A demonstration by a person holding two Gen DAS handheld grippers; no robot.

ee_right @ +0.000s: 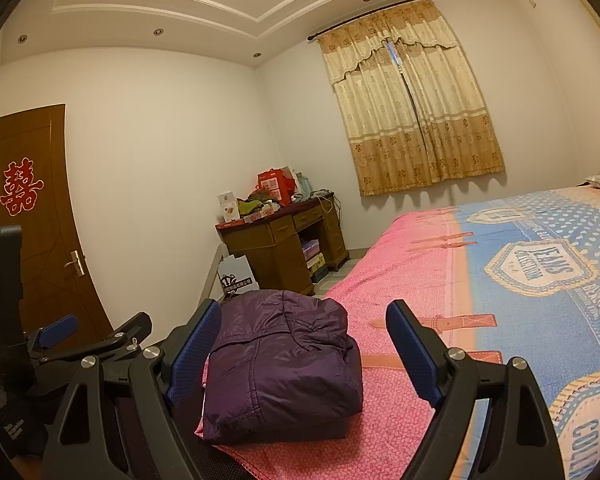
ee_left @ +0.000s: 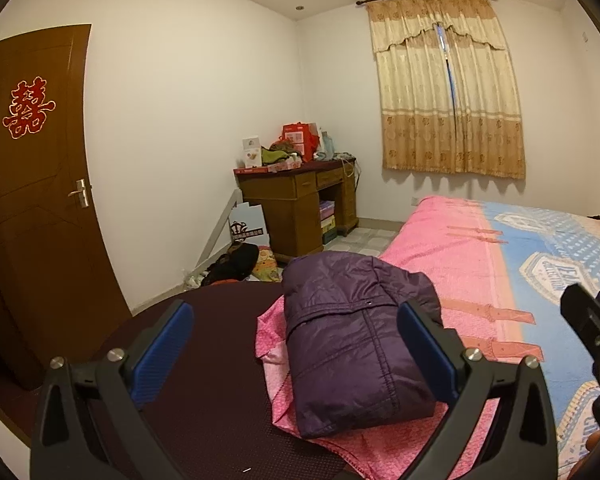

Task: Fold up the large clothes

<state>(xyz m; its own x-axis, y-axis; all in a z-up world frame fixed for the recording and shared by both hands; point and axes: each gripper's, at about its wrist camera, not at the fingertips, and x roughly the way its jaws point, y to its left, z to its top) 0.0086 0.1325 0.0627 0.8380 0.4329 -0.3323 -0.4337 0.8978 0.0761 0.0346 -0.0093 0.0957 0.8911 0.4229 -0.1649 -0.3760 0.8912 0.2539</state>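
purple jacket (ee_left: 352, 344) lying folded on the pink bedspread (ee_left: 452, 248) | left gripper (ee_left: 296, 344) hovering, jaws released | right gripper (ee_right: 304, 352) hovering, jaws released, gripping nothing

Bedspread (ee_right: 440, 420) clear beside jacket (ee_right: 284, 364)

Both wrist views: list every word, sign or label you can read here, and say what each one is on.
"囍": red double-happiness cutout on the brown door.
"JEANS COLLECTION": shield badge printed on the blue bedsheet.
"COLL...": cut-off lettering on a second badge at the sheet's near edge.
White board by the desk: crown logo with a line of Chinese characters, too small to read.
Red boxes on the desk: print too blurred to read.
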